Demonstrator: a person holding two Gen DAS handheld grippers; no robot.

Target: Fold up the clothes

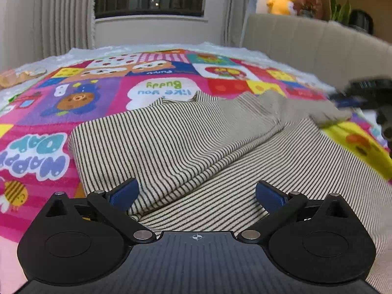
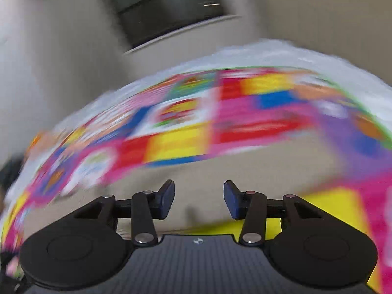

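Your left gripper [image 1: 196, 196] has its fingers [image 1: 125, 193] spread wide and released, nothing pinched; the striped knit top [image 1: 196, 147] lies directly between and ahead of them on the bed, over a patchwork cartoon blanket [image 1: 73, 103]. Your right gripper [image 2: 199, 199] is partly parted and empty: the gap between its fingers [image 2: 166, 199] shows only blurred beige cloth below, no pinch. That whole view is smeared, so where it sits over the garment cannot be judged finely. Risk one: a raised diagonal fold ridge [image 1: 208, 161] runs from just ahead of the left-hand finger away toward the far right; if you close here you will likely catch two or more layers, and the fold drags instead of turning over. Risk two: the near hem passes under the fingers out of sight, so a blind close may miss the edge entirely. Risk three: the blanket looks like soft fleece, so a deep pinch could pick it up with the top. Materials: the top is a fine ribbed knit, cream with thin dark stripes, limp and stretchy by its drape, likely to sag from a single grip; a sleeve [image 1: 294, 110] lies crumpled beyond the right-hand finger, its end blurred.
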